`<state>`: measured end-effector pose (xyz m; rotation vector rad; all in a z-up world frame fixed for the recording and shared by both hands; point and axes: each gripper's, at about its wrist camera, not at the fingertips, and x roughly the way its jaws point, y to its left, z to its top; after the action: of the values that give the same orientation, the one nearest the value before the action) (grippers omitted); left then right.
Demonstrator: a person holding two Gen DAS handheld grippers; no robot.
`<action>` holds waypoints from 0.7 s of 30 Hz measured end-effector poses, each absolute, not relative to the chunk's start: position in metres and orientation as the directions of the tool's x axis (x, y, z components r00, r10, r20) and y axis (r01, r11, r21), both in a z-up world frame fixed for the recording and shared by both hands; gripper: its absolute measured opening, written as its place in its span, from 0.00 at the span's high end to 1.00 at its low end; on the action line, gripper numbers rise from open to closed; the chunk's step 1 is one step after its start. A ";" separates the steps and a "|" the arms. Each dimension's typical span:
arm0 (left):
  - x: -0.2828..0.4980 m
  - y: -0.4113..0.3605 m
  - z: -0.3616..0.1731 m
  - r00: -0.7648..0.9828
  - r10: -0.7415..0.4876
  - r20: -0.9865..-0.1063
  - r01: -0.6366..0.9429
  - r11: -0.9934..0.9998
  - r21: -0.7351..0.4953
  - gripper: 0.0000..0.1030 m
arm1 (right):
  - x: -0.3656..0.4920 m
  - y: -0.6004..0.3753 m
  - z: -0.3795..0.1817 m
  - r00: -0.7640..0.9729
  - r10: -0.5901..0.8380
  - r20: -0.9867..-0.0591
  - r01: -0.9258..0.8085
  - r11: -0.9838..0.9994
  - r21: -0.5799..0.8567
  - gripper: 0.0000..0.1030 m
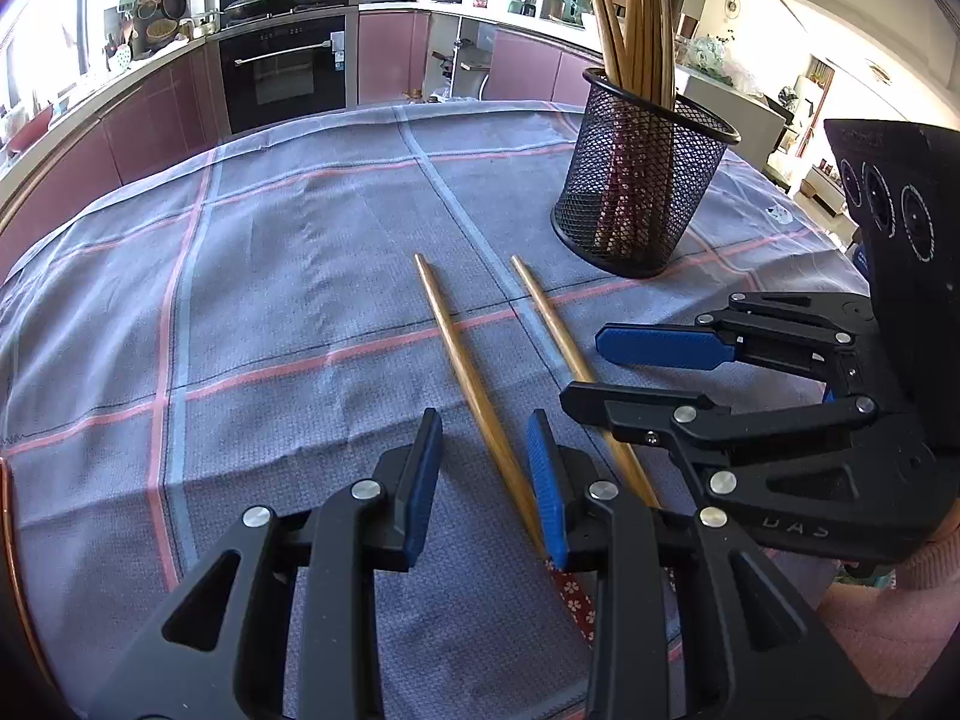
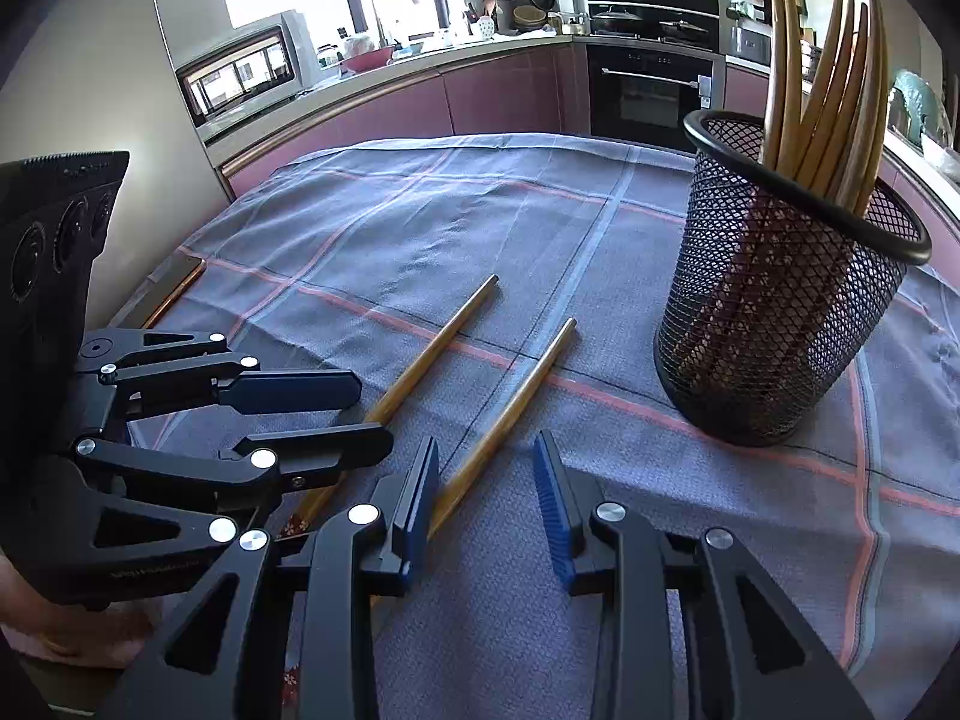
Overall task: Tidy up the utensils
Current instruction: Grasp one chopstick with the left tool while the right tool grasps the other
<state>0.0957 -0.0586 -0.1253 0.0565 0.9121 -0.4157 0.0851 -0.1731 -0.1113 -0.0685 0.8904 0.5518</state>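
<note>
Left claw (image 1: 485,456) straddles one chopstick (image 1: 462,360), unclosed.

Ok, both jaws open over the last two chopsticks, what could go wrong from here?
1. The two chopsticks lie close together, so a grab may nudge the neighbour.
2. The right gripper and left gripper sit nearly touching, so they could collide when closing.
3. The mesh holder is already full of utensils; dropping more in could jam or tip it.
</note>
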 end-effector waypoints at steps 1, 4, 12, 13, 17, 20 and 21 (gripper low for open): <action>0.097 -0.059 -0.126 0.540 -0.323 -0.777 0.371 0.920 -0.124 0.75 | 0.085 -0.173 -0.111 0.501 0.429 -0.752 -0.482 0.860 0.169 0.69; 0.099 -0.059 -0.126 0.542 -0.319 -0.777 0.362 0.924 -0.127 0.81 | 0.086 -0.173 -0.111 0.506 0.423 -0.751 -0.474 0.864 0.168 0.74; 0.101 -0.058 -0.127 0.539 -0.332 -0.774 0.336 0.928 -0.164 0.92 | 0.089 -0.183 -0.113 0.494 0.463 -0.736 -0.446 0.862 0.243 0.91; 0.101 -0.057 -0.127 0.539 -0.332 -0.774 0.332 0.928 -0.168 0.92 | 0.090 -0.184 -0.113 0.490 0.470 -0.734 -0.443 0.860 0.254 0.93; 0.099 -0.052 -0.127 0.541 -0.330 -0.773 0.315 0.932 -0.177 0.92 | 0.090 -0.191 -0.113 0.490 0.483 -0.725 -0.429 0.858 0.282 0.94; 0.096 -0.051 -0.127 0.540 -0.326 -0.776 0.318 0.933 -0.171 0.92 | 0.088 -0.192 -0.112 0.492 0.488 -0.721 -0.430 0.856 0.286 0.94; 0.096 -0.051 -0.127 0.540 -0.326 -0.776 0.318 0.933 -0.171 0.92 | 0.088 -0.192 -0.111 0.492 0.491 -0.719 -0.434 0.854 0.286 0.94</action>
<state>0.0961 -0.0512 -0.1268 -0.0097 0.9245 -0.3830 0.0877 -0.1917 -0.1115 0.0699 0.8950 0.5622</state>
